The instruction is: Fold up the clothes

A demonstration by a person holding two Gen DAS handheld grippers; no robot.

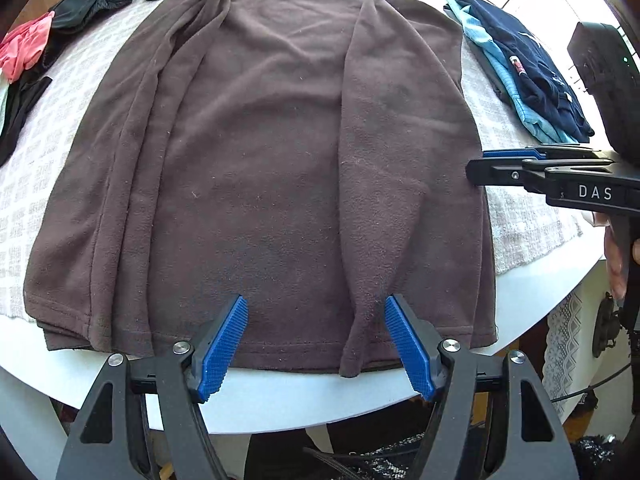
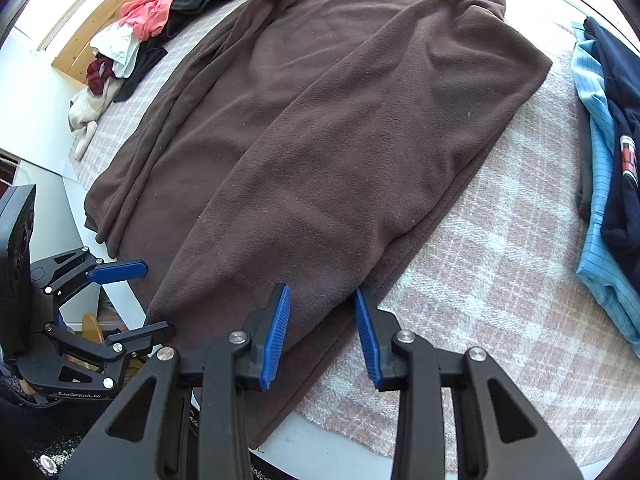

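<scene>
A brown fleece garment (image 1: 272,152) lies flat on the table with both sleeves folded in along its length; the right wrist view shows it as a long panel (image 2: 328,140). My left gripper (image 1: 316,299) hovers open over the near hem, its blue pads (image 1: 224,344) apart with only flat fabric between them. In the right wrist view the left gripper (image 2: 160,296) is at the hem's left corner. My right gripper (image 2: 322,288) is open just above the garment's right edge near the hem. From the left wrist view the right gripper (image 1: 476,162) shows side-on at that edge.
A folded stack of navy and light-blue clothes (image 1: 532,80) (image 2: 608,160) lies to the right. A loose pile of black, pink and white clothes (image 2: 132,40) (image 1: 80,4) sits at the far left. A checked cloth (image 2: 480,280) covers the white round table (image 1: 280,400).
</scene>
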